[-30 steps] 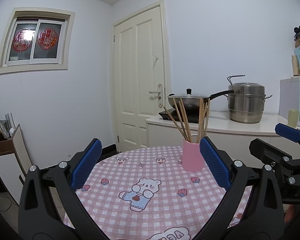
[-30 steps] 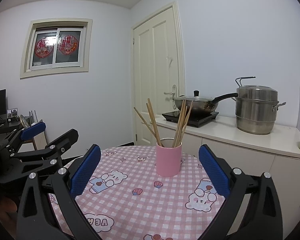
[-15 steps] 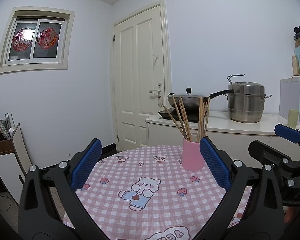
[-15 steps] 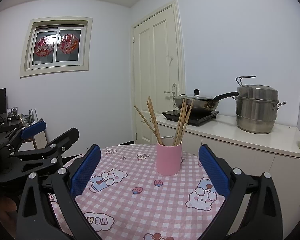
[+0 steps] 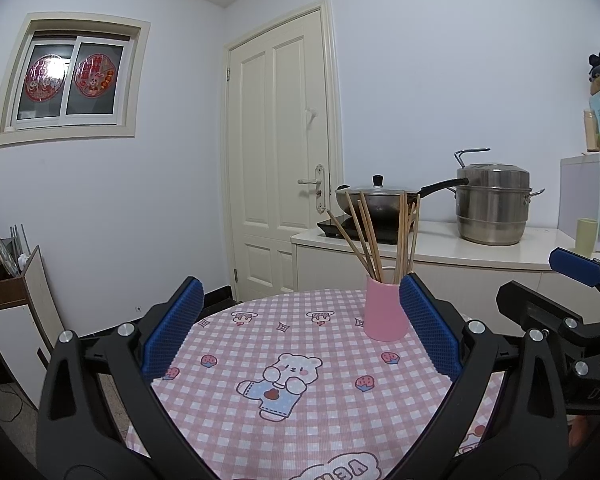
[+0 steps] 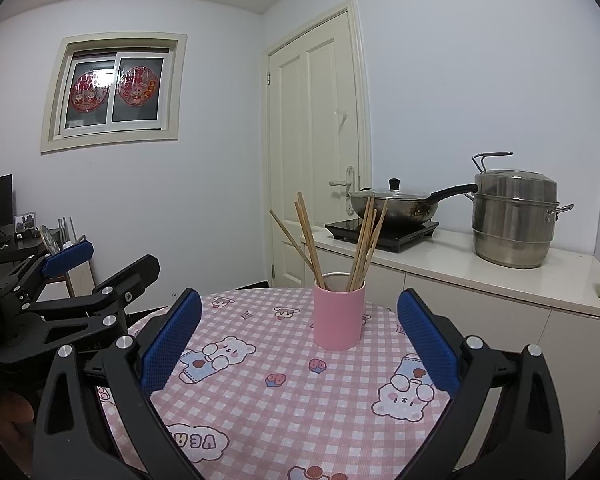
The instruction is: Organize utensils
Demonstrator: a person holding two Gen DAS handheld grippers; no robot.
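Both wrist cameras sit low at the near edge of the desk [image 5: 300, 412], facing the door [image 5: 284, 152]; the left view looks from further left. Both share the pink cup [image 6: 339, 316] and the stove counter.

The left gripper [image 5: 300, 330] is hovering above the near edge of the table with its jaws spread wide — the blue pads [image 5: 172, 332] are standing well apart and gripping nothing. The right gripper [image 6: 299, 336] is hanging alongside it, just to its right, also above the near edge, its blue pads [image 6: 428, 344] likewise parted and bare. Both are pointing level toward the far side of the table — each one is showing at the edge of the other's view.
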